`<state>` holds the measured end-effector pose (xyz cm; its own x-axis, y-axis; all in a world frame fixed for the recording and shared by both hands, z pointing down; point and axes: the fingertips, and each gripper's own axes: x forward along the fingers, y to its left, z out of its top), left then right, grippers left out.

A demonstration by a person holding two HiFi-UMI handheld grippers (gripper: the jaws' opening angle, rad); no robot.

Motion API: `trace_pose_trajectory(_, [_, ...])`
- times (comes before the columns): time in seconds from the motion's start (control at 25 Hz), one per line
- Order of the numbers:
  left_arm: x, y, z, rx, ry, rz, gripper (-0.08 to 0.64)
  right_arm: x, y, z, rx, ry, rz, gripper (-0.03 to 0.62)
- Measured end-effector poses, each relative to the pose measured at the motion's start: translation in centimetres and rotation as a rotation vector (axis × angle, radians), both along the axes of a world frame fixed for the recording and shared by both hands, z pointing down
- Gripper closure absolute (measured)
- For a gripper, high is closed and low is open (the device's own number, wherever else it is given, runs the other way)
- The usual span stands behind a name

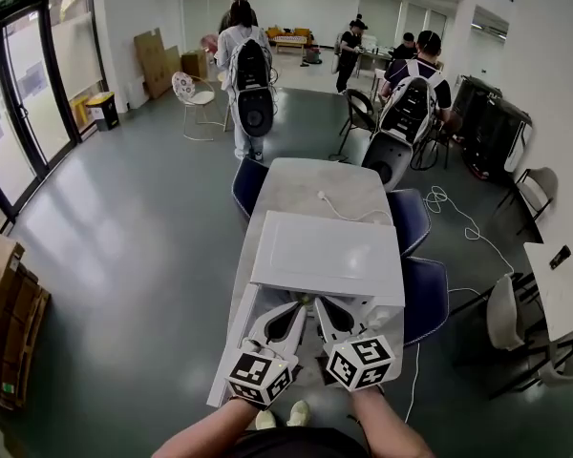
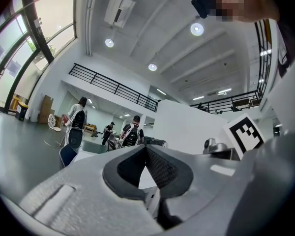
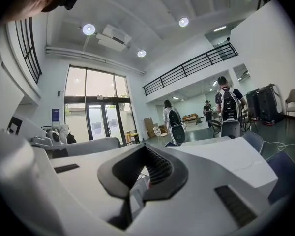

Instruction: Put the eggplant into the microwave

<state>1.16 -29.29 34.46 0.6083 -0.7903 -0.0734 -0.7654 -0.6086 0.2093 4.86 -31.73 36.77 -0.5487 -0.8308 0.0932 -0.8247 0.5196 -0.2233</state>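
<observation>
The white microwave (image 1: 325, 251) stands on a long white table (image 1: 306, 179), seen from above; its front faces me and is hidden under its top. My left gripper (image 1: 300, 306) and right gripper (image 1: 318, 304) are side by side just before its near edge, pointing level. Both are shut with nothing between the jaws, as the left gripper (image 2: 146, 147) and the right gripper (image 3: 146, 148) show in their own views. The microwave's top (image 3: 236, 156) lies to the right in the right gripper view. No eggplant shows in any view.
Blue chairs stand round the table: one at the far left (image 1: 248, 184), two on the right (image 1: 411, 218) (image 1: 426, 299). A white cable (image 1: 349, 213) lies on the table behind the microwave. People with backpacks (image 1: 244, 65) (image 1: 411, 103) stand beyond. Cardboard (image 1: 5, 303) lies at the left.
</observation>
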Motion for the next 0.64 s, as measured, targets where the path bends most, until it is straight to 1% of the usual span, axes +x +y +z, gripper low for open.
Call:
trace_pose_trajectory(0.16, [0.19,-0.32,-0.07,0.003,0.003,-0.001,0.553,0.25,-0.14,-0.44,0.014,-0.001,0.0,0.592])
trace_pose_trajectory(0.64, [0.32,-0.81,0.75,-0.004,0.005,-0.022,0.553,0.39,-0.54,0.07,0.015,0.015,-0.012,0.592])
